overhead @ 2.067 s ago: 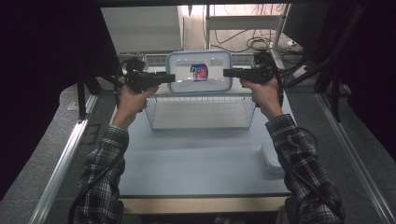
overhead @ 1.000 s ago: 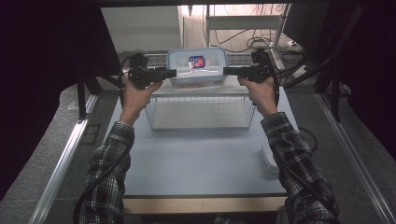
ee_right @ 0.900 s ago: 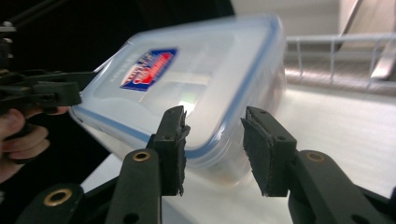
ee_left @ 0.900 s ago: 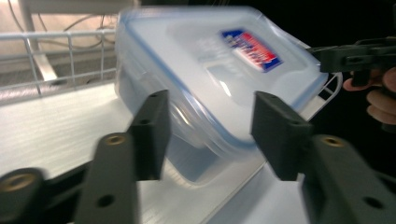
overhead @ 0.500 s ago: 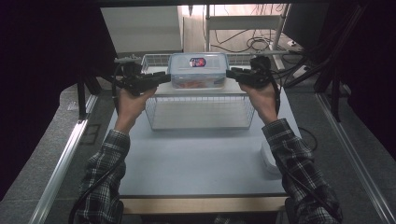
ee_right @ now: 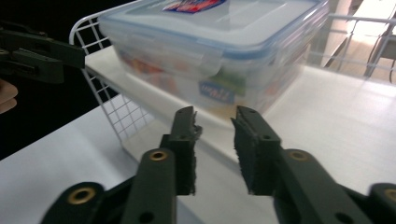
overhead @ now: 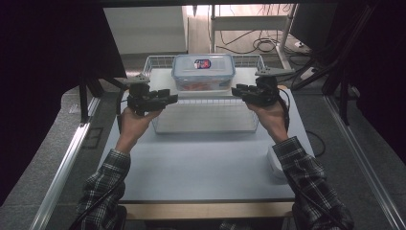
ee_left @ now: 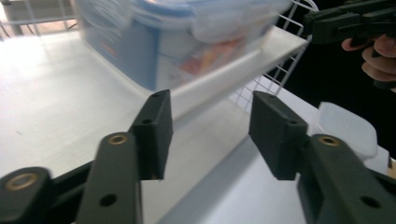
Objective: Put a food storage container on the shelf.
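1. Nearest, at the table's near right edge, a small white lidded tub [overhead: 279,163] lay untouched beside the person's right sleeve; the left gripper view caught it too [ee_left: 348,128].

2. Next, the pale table [overhead: 201,163] stood bare in front of the person, with both plaid-sleeved forearms reaching forward over it.

3. The left gripper [overhead: 167,98] was held just off the left front corner of the white wire rack [overhead: 206,115]. Its jaws stood about half apart and had just been opening; in the left gripper view [ee_left: 210,126] nothing sat between the pads, only shelf and table behind them.

4. The right gripper [overhead: 238,91] mirrored it at the rack's right front corner. Its jaws had a narrower gap, had also just eased open a little, and gripped nothing [ee_right: 214,149].

5. Farther back, the clear food container [overhead: 203,72] with a blue-edged snap lid rested flat on the rack's white upper shelf [overhead: 249,76], near the front edge and roughly centred. Both gripper views showed it ahead and apart from the pads [ee_left: 187,42] [ee_right: 219,51].

6. Judging from this, the placing step looked finished: the container sat upright on the shelf, free of both grippers. What seemed left was to draw the hands clear; whether the small tub belonged to the work I could not tell.
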Motion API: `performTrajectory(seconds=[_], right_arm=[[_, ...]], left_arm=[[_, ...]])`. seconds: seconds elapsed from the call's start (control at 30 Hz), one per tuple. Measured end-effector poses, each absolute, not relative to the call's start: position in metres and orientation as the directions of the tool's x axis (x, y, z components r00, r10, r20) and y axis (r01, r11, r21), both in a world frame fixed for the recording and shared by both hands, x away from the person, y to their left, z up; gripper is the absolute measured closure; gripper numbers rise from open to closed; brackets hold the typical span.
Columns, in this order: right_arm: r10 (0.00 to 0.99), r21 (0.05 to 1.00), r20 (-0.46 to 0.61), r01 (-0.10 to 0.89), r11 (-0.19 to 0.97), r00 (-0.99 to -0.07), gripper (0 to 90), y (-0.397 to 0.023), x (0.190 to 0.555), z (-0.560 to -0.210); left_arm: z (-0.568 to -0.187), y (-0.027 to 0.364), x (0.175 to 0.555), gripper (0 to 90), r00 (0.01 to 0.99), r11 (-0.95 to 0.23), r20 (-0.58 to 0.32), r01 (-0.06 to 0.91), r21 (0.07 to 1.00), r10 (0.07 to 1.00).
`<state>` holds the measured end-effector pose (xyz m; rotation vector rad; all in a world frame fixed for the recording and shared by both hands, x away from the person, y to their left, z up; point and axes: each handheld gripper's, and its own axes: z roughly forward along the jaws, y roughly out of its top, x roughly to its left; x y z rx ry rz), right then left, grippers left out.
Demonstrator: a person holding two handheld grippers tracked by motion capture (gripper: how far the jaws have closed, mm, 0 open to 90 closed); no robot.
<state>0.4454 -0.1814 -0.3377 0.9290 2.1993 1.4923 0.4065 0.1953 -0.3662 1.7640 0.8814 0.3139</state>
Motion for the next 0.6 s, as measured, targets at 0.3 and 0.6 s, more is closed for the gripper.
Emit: performTrajectory(seconds=[0.3,0.6], right_arm=[[0.650,0.902,0.088,0.337,0.269,-0.755,47.5,-0.187,0.422,-0.354],[0.635,0.879,0.063,0.345,0.330,-0.770,29.4,-0.194,0.399,-0.373]], left_arm=[[-0.385,0.182,0.379,31.6,0.718,-0.214,-0.157,0.397,0.892,0.678],[-0.405,0.169,0.351,21.3,0.742,-0.269,-0.106,0.367,0.890,0.662]])
